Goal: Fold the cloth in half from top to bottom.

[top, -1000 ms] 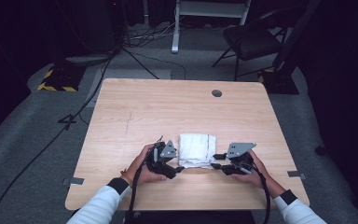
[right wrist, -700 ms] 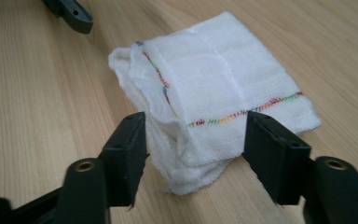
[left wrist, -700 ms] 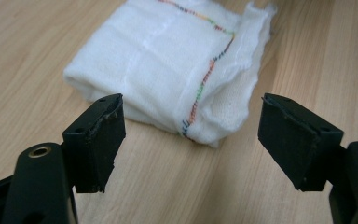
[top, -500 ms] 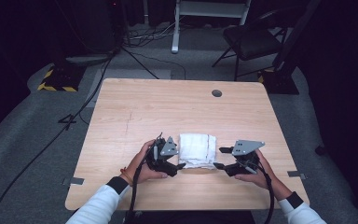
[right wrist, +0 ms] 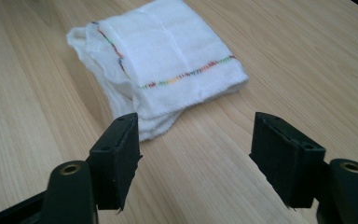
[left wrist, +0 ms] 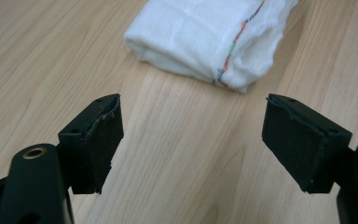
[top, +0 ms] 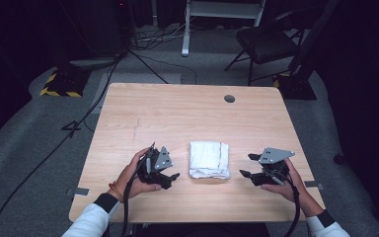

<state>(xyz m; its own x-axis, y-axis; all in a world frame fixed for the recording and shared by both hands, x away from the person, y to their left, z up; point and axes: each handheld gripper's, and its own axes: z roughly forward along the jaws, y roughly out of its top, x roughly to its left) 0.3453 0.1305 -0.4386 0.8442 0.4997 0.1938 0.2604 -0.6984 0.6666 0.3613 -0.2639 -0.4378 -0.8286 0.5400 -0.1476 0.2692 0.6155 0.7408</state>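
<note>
Cloth (top: 208, 159), folded and white, lay on the counter (top: 177, 113) between your tongs: left tongs (top: 170, 173) at its nine o'clock, right tongs (top: 246, 166) at three, both just opened wider, empty, clear of it.

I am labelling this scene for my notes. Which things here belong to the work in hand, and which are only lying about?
Part of the work:
- folded white cloth on the table
- left tongs, open, beside the cloth
- right tongs, open, on its other side

Only lying about:
- black chair behind the table
- cables on the floor
- yellow-black striped block
</note>
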